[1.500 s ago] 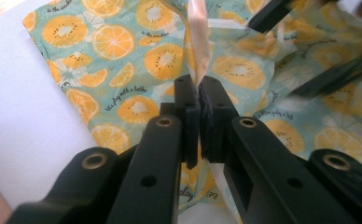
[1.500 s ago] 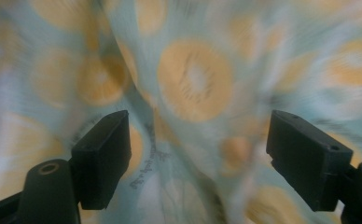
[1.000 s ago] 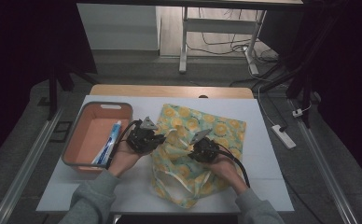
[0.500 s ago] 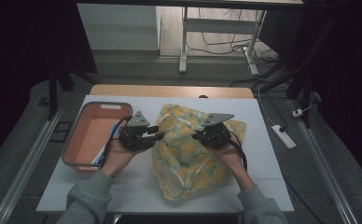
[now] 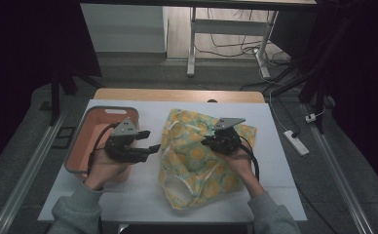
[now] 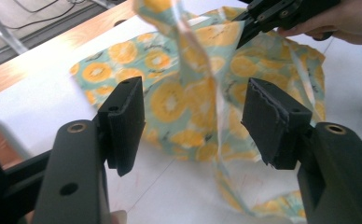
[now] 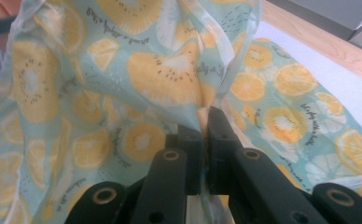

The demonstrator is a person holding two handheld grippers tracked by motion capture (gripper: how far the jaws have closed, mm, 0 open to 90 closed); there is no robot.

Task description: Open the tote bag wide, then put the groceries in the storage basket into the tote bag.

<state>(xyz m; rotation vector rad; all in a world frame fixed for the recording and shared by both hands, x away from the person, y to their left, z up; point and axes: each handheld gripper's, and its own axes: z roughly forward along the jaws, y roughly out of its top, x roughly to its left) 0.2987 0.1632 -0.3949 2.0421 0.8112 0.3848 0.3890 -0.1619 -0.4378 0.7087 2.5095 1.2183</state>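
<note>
A cloth bag (image 5: pixel 197 161) printed with orange and kiwi slices lies crumpled on the white table (image 5: pixel 138 195). My right gripper (image 5: pixel 207 142) is shut on a fold of the bag (image 7: pixel 165 74) and holds it raised; its jaws (image 7: pixel 205 123) pinch the fabric. My left gripper (image 5: pixel 150 140) hovers just left of the bag, over the table beside the tray. Its jaws have just been opening, and nothing is pressed between them. In the left gripper view the open left gripper (image 6: pixel 193 121) frames the hanging bag (image 6: pixel 170 98), with the right gripper (image 6: pixel 247 30) beyond.
An orange tray (image 5: pixel 87 136) stands at the table's left, partly under my left hand. The table's wooden far edge (image 5: pixel 177 95) runs behind the bag. A white power strip (image 5: pixel 296 142) lies on the floor at the right. Metal rails flank the table.
The left gripper let go of the bag's edge, opened and drew back to the left and up. The right gripper lifted its fold, so the bag now stands bunched higher.
</note>
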